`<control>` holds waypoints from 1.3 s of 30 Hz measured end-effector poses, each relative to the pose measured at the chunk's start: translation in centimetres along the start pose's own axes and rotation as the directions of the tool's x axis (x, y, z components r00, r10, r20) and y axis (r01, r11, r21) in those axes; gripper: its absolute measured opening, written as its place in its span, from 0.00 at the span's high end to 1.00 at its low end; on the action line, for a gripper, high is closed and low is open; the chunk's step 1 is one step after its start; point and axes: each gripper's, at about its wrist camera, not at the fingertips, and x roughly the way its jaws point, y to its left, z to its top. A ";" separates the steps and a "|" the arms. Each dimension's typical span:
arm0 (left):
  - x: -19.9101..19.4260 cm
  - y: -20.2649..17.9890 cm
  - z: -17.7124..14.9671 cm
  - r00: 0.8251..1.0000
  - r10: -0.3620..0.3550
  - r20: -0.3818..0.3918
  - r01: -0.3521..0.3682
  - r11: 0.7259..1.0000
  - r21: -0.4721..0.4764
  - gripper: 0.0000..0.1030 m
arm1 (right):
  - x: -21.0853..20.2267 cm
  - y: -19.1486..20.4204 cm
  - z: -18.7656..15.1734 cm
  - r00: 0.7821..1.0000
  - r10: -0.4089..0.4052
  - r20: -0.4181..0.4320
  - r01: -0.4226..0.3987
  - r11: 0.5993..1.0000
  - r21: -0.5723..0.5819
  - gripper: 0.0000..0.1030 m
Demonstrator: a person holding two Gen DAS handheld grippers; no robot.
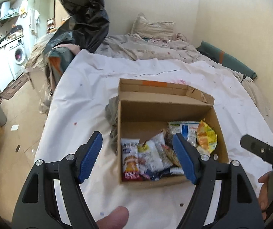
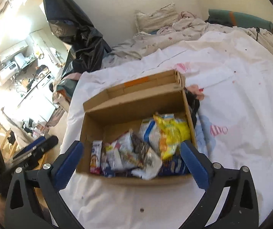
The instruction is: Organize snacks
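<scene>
Blurred packets, cropped tool

Snack packets point(image 2: 134, 152) in the cardboard box point(image 2: 136, 179) smear into unreadable labels; the right gripper point(image 1: 266, 152) is cut by the frame edge.

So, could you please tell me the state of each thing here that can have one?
Cardboard box: open, flap folded back, on the bed.
Snack packets: loose in the box, jumbled.
Yellow packet: in the box, right side.
Left gripper: jaws open, empty.
Right gripper: jaws open, empty.
</scene>
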 end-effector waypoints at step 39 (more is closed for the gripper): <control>-3.0 0.2 -7.2 0.995 0.099 -0.004 -0.099 0.995 -0.019 0.00 | -1.1 2.9 -6.8 0.969 -0.225 0.104 0.237 0.964 -0.122 0.00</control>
